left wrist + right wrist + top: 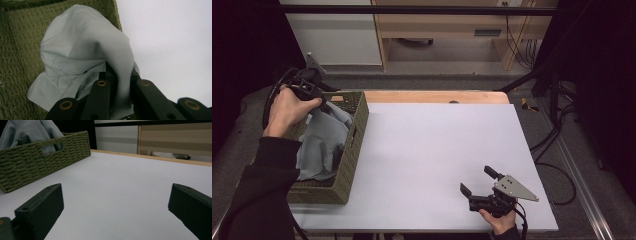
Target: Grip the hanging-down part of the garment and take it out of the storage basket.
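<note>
Pinching a fold of the grey cloth (85,50) in my closed left gripper (117,77), I hold it above the woven basket (354,135); my right gripper (479,187) rests wide open, empty, well apart across the white table (437,145).

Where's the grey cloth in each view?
High view: cloth at left, in the basket, left gripper on it.
Left gripper view: centre, pinched between the jaws.
Right gripper view: top left, above the basket rim.
Shared landmark: the basket.
</note>
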A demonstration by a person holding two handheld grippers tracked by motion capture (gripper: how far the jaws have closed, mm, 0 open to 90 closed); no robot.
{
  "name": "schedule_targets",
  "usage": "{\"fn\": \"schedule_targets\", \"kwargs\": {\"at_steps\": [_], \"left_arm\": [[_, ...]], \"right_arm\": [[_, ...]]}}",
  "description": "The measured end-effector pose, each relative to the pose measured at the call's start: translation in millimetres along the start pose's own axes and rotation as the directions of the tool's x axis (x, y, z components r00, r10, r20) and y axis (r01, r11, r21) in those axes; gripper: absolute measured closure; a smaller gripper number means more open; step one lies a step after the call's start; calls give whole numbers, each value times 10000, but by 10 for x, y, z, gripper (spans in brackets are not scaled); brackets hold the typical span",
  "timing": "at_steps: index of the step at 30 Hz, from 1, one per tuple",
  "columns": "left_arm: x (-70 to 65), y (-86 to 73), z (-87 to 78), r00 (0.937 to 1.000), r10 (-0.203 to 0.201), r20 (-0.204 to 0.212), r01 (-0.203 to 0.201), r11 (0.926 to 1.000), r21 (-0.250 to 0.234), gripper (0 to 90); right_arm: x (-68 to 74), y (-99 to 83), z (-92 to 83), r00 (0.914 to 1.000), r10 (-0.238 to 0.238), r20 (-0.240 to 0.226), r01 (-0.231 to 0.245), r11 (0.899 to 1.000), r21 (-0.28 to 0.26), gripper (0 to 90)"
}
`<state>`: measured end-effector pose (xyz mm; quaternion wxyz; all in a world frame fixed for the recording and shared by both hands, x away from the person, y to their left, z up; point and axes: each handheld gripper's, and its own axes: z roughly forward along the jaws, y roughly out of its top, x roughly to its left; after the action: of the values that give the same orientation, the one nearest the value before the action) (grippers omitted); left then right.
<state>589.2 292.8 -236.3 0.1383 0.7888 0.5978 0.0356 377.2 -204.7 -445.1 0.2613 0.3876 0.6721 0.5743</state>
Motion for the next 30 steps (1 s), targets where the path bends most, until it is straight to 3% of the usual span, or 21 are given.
{"fn": "schedule_targets", "kwargs": {"at_steps": [17,30], "left_arm": [[11,-23,-51,9999,-15,-109,16,10000,50,856],[-78,-11,-406,9992,36,-406,-48,9995,-300,856]], "right_arm": [[-8,-3,2,10000,39,16,-40,9999,94,4],[-12,12,6,9999,108,-46,-107,9999,113,5]]}}
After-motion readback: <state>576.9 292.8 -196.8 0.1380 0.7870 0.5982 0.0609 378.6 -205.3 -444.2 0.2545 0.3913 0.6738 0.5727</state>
